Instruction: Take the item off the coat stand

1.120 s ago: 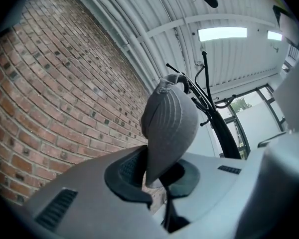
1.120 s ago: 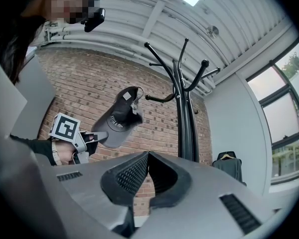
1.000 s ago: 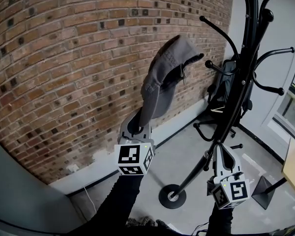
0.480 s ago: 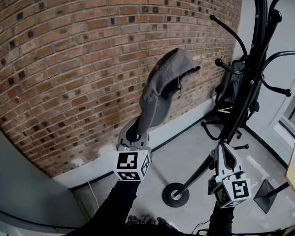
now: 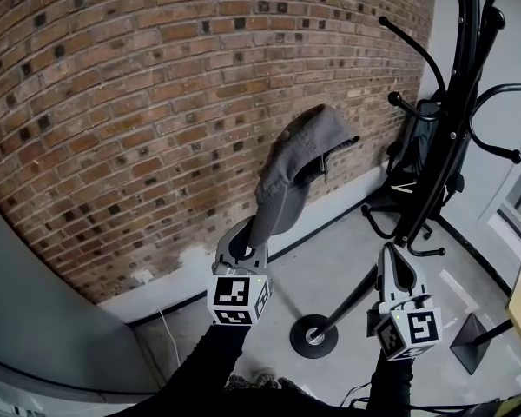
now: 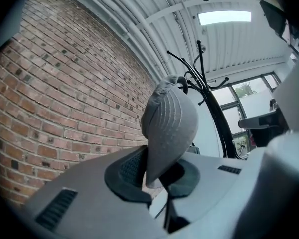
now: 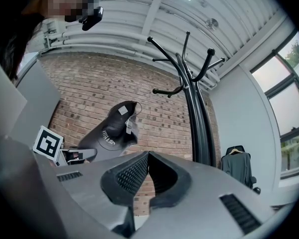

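A grey baseball cap (image 5: 291, 174) stands up from my left gripper (image 5: 240, 243), whose jaws are shut on the cap's brim. The cap hangs in the air in front of the brick wall, clear of the black coat stand (image 5: 456, 102) at the right. In the left gripper view the cap (image 6: 168, 123) rises between the pads, with the coat stand (image 6: 209, 103) behind it. My right gripper (image 5: 394, 268) is low at the right, near the stand's pole, shut and empty. In the right gripper view the cap (image 7: 114, 131) shows its dark inside, left of the coat stand (image 7: 194, 108).
The coat stand's round base (image 5: 313, 335) rests on the grey floor. A brick wall (image 5: 156, 102) fills the left and back. A dark garment (image 5: 412, 159) hangs behind the stand. A window (image 7: 289, 113) is at the right.
My left gripper has carried the cap down and away from the stand's hooks; the gap between cap and stand has grown. The right gripper has stayed low by the pole.
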Available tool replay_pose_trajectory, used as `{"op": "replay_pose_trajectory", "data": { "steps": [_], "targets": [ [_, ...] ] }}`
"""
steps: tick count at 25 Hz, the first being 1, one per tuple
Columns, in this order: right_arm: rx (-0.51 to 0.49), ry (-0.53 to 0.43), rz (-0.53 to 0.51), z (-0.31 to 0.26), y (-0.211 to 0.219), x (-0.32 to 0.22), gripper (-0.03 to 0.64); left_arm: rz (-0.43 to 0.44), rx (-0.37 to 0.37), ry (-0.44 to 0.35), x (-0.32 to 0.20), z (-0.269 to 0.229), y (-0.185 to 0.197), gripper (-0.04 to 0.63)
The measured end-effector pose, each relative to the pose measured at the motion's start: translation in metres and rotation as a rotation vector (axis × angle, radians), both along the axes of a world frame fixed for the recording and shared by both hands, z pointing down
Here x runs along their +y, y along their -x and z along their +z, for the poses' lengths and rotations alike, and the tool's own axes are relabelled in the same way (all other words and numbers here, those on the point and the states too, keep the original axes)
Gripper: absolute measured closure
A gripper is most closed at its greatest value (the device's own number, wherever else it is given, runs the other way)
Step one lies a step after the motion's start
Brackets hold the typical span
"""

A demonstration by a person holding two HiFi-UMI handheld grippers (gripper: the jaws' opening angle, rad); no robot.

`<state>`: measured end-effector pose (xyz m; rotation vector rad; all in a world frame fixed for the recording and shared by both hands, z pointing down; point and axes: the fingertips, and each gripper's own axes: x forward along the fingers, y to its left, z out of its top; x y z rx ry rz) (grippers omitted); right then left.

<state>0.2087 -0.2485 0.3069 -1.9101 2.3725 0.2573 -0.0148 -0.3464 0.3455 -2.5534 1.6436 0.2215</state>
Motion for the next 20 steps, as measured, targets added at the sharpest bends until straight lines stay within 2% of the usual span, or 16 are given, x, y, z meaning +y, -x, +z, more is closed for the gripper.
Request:
{"op": "replay_pose_trajectory", "data": {
  "steps": [8,12,20],
  "targets": [
    [0.009,0.005,-0.005,0.001,0.012,-0.003,0.609,0.021,-0.026,0.022,0.012,0.013,-0.011,0.563],
    [-0.037,-0.019,-0.067,-0.014,0.030,0.002,0.609,0.017,-0.031,0.028,0.016,0.015,-0.009,0.563],
    [-0.018,-0.014,-0.186,-0.004,0.079,-0.005,0.609,-0.002,-0.040,0.024,0.022,0.015,-0.001,0.563]
  ]
}}
